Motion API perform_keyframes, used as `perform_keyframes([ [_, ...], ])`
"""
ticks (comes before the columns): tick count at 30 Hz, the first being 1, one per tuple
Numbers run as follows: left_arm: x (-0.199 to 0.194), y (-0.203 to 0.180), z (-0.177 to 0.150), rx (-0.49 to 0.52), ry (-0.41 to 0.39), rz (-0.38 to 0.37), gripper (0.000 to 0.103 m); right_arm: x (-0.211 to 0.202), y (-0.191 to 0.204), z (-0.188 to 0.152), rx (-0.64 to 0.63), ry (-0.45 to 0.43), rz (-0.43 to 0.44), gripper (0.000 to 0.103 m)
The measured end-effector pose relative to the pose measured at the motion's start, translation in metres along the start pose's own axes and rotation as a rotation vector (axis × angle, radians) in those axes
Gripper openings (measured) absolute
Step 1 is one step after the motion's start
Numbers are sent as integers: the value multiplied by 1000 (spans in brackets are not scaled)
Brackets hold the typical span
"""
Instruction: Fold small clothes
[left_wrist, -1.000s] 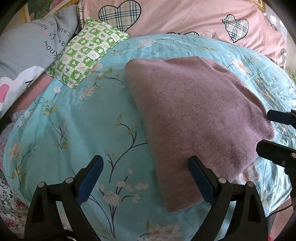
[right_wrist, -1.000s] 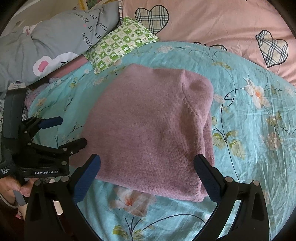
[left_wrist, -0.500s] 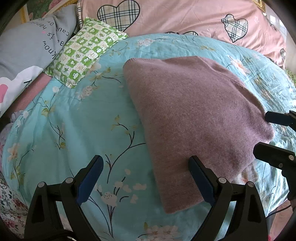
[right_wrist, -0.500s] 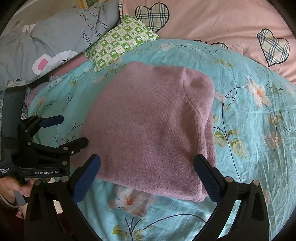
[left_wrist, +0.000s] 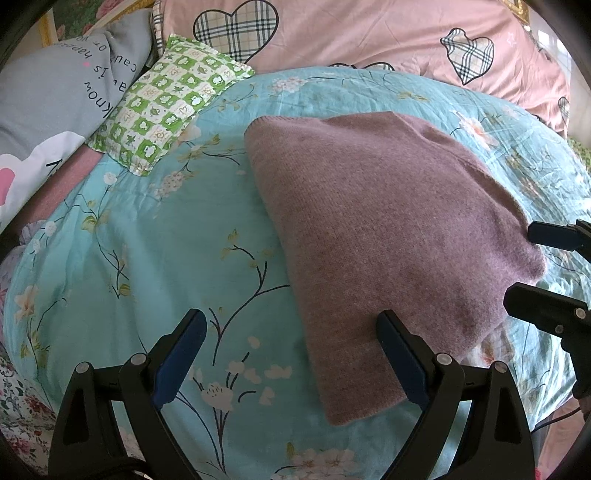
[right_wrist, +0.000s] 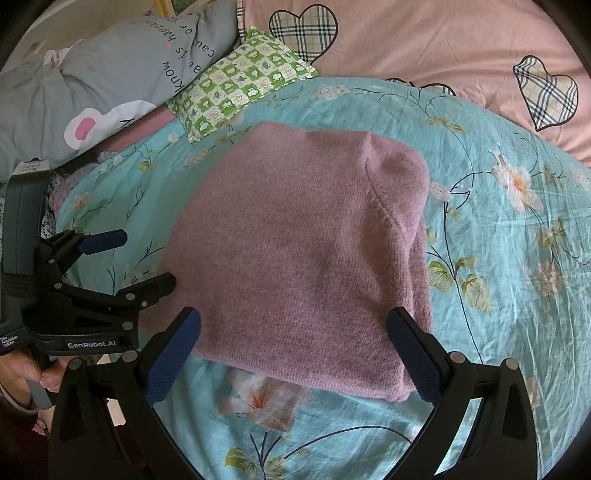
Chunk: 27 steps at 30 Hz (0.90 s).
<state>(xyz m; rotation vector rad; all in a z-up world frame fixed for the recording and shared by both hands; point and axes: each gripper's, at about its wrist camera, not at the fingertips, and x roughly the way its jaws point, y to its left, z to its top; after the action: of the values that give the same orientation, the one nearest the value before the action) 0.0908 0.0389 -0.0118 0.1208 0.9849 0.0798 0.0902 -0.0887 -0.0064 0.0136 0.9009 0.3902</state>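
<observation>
A folded mauve knit sweater (left_wrist: 388, 236) lies flat on the teal floral bedsheet (left_wrist: 147, 258); it also shows in the right wrist view (right_wrist: 303, 254). My left gripper (left_wrist: 291, 354) is open and empty, hovering over the sweater's near left edge. My right gripper (right_wrist: 295, 343) is open and empty, above the sweater's near edge. The right gripper also shows at the right of the left wrist view (left_wrist: 532, 266), and the left gripper at the left of the right wrist view (right_wrist: 144, 258), both open beside the sweater.
A green checked small pillow (left_wrist: 173, 99) lies at the back left. A grey printed pillow (left_wrist: 55, 96) lies left of it. A pink quilt with plaid hearts (left_wrist: 351, 40) runs along the back. The bed edge is near me.
Both grippers have drifted back slightly. The sweater has not moved and both grippers stay open.
</observation>
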Motion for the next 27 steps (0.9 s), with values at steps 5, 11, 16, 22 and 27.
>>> perform_keyframes([
  [5,0,-2,-1,3,1,-1,94,0,1,0,-1,0,0,101],
  [11,0,-1,-1,2,2,-5,94,0,1,0,-2,0,-1,101],
  [16,0,-2,-1,1,1,-4,94,0,1,-1,-3,1,-1,101],
  [22,-1,1,-1,0,0,-7,94,0,2,0,-5,1,0,101],
  [27,-1,2,-1,-4,-3,-7,94,0,4,0,-4,-1,0,101],
])
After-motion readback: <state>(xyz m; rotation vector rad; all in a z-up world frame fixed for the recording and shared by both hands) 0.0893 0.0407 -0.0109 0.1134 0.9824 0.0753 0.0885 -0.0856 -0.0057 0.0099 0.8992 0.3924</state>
